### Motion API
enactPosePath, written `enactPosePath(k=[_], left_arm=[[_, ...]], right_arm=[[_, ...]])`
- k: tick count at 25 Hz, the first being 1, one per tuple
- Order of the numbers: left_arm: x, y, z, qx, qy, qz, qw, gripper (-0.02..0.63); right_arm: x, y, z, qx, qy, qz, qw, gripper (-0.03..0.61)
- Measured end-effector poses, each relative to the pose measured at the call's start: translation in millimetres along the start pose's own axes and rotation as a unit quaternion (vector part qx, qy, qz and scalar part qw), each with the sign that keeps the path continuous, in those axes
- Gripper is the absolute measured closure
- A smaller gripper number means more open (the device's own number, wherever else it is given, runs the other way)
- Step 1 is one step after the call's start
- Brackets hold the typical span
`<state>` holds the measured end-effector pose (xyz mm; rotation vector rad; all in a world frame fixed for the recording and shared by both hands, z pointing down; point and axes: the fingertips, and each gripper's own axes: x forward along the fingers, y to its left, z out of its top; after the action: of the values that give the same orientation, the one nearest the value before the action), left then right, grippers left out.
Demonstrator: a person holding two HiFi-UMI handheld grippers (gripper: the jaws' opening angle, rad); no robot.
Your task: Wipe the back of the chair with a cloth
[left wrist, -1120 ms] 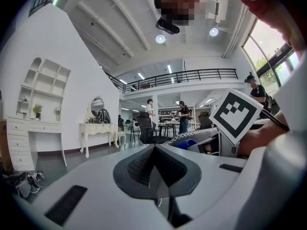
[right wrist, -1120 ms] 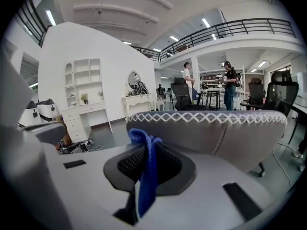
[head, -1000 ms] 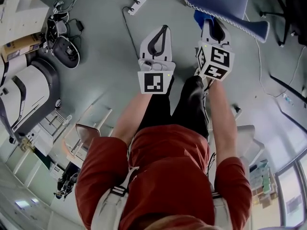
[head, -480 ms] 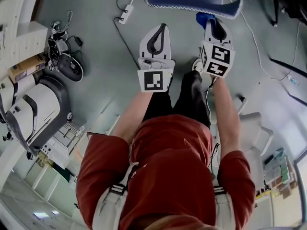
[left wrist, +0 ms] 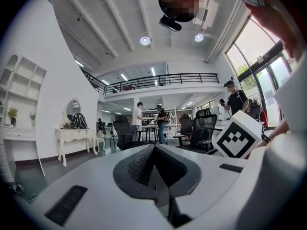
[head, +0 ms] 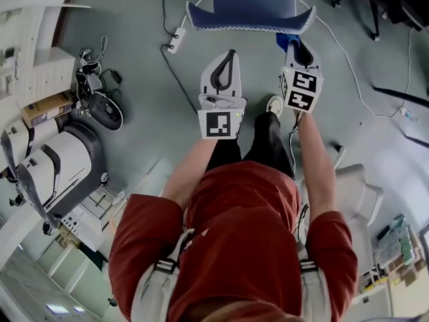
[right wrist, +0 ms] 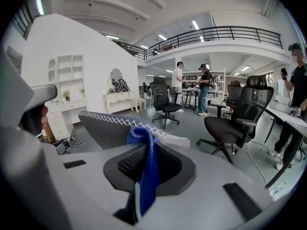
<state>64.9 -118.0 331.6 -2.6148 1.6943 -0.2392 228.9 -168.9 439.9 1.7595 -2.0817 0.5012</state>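
A blue chair back (head: pixel 253 5) with white zigzag stitching along its rim stands at the top of the head view; in the right gripper view the chair back (right wrist: pixel 108 128) shows grey, just beyond the jaws. My right gripper (head: pixel 299 44) is shut on a blue cloth (right wrist: pixel 145 169), whose end (head: pixel 285 40) pokes out just below the chair's right corner. My left gripper (head: pixel 226 64) is shut with nothing in it, level with the right one, a little short of the chair.
A white power strip (head: pixel 175 39) and cables lie on the grey floor left of the chair. Bags and gear (head: pixel 97 89) sit at the left by white furniture. Black office chairs (right wrist: pixel 235 123) and standing people (right wrist: pixel 204 87) fill the room beyond.
The chair back has come from the upper right to the middle top of the head view, square in front of both grippers. Both grippers stay shut, the cloth still held.
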Motion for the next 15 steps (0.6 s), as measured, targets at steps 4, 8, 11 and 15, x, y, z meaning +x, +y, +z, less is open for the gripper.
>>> enactPosePath(k=[4,8,11,15], left_arm=[[-8.6,14.7,15.3,-0.047,0.022,0.007,0.9986,0.601],[-14.8,33.7,52.6,-0.085,0.037,0.022,0.9954,0.600],[-14.6,50.9,79.3,-0.080,0.027,0.018,0.9962,0.600],[-17.9,74.2,131.6,-0.082,0.007,0.021,0.9964,0.600]], right_arm=[[-8.6,5.1,-3.0,0.012,0.023,-0.003,1.000,0.531],[-42.5,-2.2,27.9,0.058,0.019,0.001,0.998,0.531],[-65.7,-5.4,71.7,0.072,-0.016,0.000,0.997,0.531],[-98.1,-5.2,149.3,0.052,-0.089,-0.001,0.995,0.531]])
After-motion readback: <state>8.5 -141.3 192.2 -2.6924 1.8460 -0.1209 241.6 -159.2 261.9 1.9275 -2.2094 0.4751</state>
